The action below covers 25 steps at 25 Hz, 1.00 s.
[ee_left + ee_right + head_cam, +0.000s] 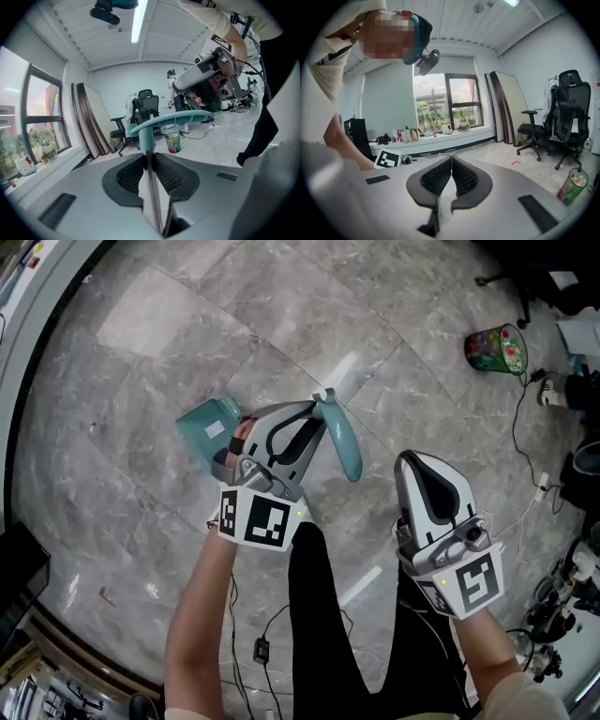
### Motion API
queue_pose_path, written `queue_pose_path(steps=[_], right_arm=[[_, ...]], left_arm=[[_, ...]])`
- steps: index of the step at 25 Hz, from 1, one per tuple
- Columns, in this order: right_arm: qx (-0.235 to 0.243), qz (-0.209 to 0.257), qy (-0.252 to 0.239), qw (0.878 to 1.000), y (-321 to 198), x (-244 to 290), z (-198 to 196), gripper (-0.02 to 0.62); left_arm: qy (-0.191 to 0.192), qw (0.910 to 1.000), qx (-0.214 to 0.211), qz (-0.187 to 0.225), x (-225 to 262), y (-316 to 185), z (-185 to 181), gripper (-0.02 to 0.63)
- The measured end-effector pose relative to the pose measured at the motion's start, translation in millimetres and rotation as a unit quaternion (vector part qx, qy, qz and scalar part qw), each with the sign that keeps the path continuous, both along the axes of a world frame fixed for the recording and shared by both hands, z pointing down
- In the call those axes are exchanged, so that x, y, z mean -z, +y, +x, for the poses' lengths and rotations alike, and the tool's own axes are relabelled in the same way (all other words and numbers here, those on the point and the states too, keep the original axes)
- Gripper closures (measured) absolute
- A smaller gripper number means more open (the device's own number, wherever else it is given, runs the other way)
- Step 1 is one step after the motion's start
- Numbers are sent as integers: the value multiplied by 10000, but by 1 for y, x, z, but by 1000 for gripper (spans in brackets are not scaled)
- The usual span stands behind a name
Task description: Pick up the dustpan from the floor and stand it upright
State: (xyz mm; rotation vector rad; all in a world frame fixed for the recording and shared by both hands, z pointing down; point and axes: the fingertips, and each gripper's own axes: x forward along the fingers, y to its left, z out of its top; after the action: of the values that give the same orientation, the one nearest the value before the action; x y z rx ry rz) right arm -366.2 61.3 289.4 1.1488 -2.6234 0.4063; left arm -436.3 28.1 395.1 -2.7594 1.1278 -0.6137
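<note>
- forearms (199, 615) fill the bottom of the head view, bare, each one ending in a gripper with a marker cube (255, 517) facing up at us.
- left gripper (302, 418) has the goods: its jaws are partly closed and pinched onto the dustpan (339, 432). the dark pads (129, 176) press on either side of its shiny metal pole (152, 187).
- in the left gripper view that pole runs up through the jaw gap to a teal handle grip (171, 119) lying crosswise beyond the tips.
- head view now: the teal pan (211, 423) pokes out to the left of the gripper and the handle grip sticks out to the right. so the dustpan hangs slanted across, off the marble floor (159, 343), and it is not upright.
- right gripper (412, 461) rides alongside, apart from the dustpan. its pads meet at the tips and there is nothing between them.
- out on the floor, a green patterned waste bin (497, 350) sits well away at the upper right, with cables (517, 427) trailing near it.
- black office chair (146, 108) and boards (91, 119) leaning on the wall show behind the handle grip.
- window (450, 101) sits straight ahead in the right gripper view.
</note>
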Motion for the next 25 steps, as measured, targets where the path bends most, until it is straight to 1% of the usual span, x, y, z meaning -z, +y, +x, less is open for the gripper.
queue_pose_path(steps=[2,7,12,14,18,25], right_arm=[[41,11,-35,10000,3,3,-13,578],[127,106,-96,9998,6,4,-43,578],[246,24,-91,9997,16,1,-62,578],[316,-15,-68,9995,20,-1,-66,578],[366,13,-41,9993,20,0,-67,578],[334,46,20,9994,17,2,-58,578]], left_arm=[[38,9998,167,125,6,8,-19,523],[345,9982,418,266,16,21,-64,523],[384,9962,650,440,22,30,-93,523],[360,9954,735,505,23,35,-98,523],[260,9945,789,635,23,36,-94,523],[225,9931,952,650,19,36,-92,522]])
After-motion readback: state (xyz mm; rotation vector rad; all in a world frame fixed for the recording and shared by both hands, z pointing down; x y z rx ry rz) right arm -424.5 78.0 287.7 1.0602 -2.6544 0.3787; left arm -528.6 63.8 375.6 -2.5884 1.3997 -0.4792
